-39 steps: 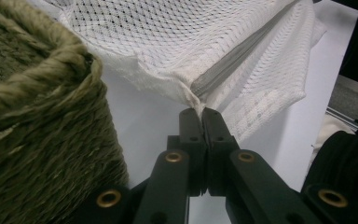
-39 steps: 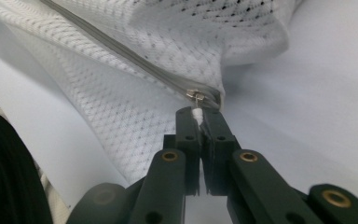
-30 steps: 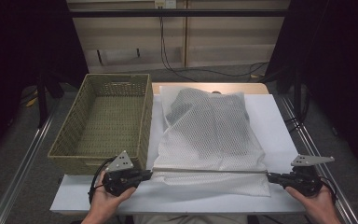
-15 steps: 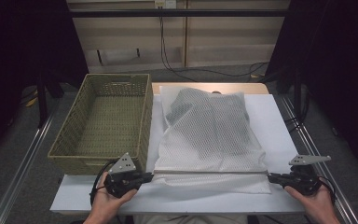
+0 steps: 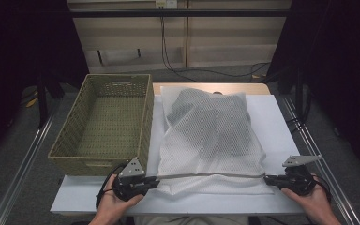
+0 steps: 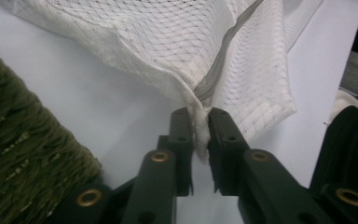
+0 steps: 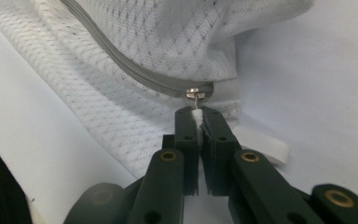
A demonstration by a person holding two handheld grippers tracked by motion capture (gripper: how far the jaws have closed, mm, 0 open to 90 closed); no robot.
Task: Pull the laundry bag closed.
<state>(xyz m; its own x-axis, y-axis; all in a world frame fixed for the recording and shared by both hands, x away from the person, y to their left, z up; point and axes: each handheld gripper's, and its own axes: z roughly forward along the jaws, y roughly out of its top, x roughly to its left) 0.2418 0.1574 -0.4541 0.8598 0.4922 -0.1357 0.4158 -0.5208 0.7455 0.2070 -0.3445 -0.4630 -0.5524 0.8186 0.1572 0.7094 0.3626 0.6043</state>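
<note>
Both grippers on the mesh bag: left gripper at 7 o'clock just easing open w/ corner between, right gripper at 5 pinching zipper pull.

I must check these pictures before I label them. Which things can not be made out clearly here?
- Dark item inside the mesh bag, high view: veiled by the netting, so its kind is unclear.
- Zipper pull tab, right gripper view: hidden between the right claw jaws.
- Bag corner, left gripper view: its tip is covered by the left claw.
- Woven basket, left gripper view: cut off by the edge.
</note>
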